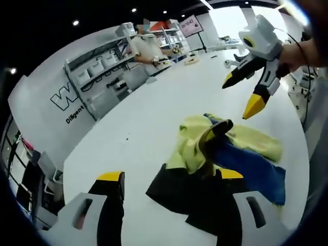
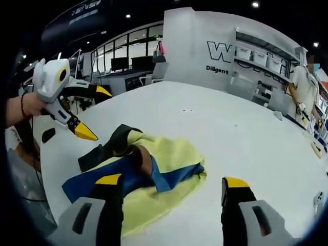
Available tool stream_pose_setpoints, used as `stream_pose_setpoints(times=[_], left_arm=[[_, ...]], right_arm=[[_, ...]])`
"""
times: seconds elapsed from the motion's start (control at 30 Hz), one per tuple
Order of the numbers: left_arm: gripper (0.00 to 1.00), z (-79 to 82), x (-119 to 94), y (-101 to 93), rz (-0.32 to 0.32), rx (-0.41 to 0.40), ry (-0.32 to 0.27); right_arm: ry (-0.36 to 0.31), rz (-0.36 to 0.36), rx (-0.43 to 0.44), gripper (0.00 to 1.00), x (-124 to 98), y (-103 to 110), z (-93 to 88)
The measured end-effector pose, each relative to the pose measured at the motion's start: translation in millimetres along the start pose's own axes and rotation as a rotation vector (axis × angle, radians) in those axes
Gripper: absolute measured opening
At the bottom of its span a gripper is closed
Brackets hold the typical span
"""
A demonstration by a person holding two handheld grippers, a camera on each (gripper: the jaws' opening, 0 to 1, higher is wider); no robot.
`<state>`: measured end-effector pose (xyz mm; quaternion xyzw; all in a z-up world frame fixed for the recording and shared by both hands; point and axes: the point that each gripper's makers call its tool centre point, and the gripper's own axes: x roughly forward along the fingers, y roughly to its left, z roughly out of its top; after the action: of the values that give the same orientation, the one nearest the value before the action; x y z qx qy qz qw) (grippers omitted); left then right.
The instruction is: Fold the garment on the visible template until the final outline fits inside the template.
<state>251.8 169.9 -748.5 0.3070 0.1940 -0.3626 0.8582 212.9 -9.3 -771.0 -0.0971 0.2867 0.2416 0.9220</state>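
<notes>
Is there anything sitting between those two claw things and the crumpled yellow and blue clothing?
Nothing visible does. The garment lies bunched on the bare white table, and the open right gripper and open left gripper both hang over it with no other object between.

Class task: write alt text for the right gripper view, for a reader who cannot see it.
A crumpled yellow, blue and black garment lies on a white table beyond the right gripper, whose jaws are open. The left gripper, hand-held and open, hovers at the left.
</notes>
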Motion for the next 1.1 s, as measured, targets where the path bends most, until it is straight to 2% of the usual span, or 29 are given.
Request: stream_pose_setpoints(times=[0.17,0.33,0.43,0.47,0.63,0.77,0.93,1.1], left_arm=[[0.66,-4.7,12.4,-5.7,-0.039,0.106,0.028],[0.64,-7.0,23.7,-11.5,-0.08,0.155,0.047],[0.63,-12.7,30.4,-18.1,-0.116,0.231,0.073],[0.63,-14.1,32.1,-17.9,-0.11,0.241,0.075],[0.59,-20.2,39.3,-25.9,-0.141,0.282,0.09],[0.54,-23.6,42.7,-27.9,-0.148,0.313,0.098],[0.44,-22.5,42.7,-33.6,-0.168,0.329,0.079],[0.33,-25.2,43.3,-42.2,-0.206,0.335,0.074]], right_arm=[[0.012,0.009,-0.037,0.72,8.0,2.1,-0.9],[0.028,0.018,-0.053,0.69,15.5,1.4,-2.8],[0.04,0.023,-0.068,0.66,19.6,1.3,-4.8],[0.044,0.024,-0.073,0.65,21.5,1.4,-5.7],[0.062,0.032,-0.101,0.63,29.5,2.4,-9.5],[0.072,0.043,-0.125,0.57,35.0,3.8,-11.4],[0.065,0.056,-0.196,0.51,39.2,7.3,-9.7],[0.07,0.075,-0.209,0.45,42.5,11.7,-11.0]])
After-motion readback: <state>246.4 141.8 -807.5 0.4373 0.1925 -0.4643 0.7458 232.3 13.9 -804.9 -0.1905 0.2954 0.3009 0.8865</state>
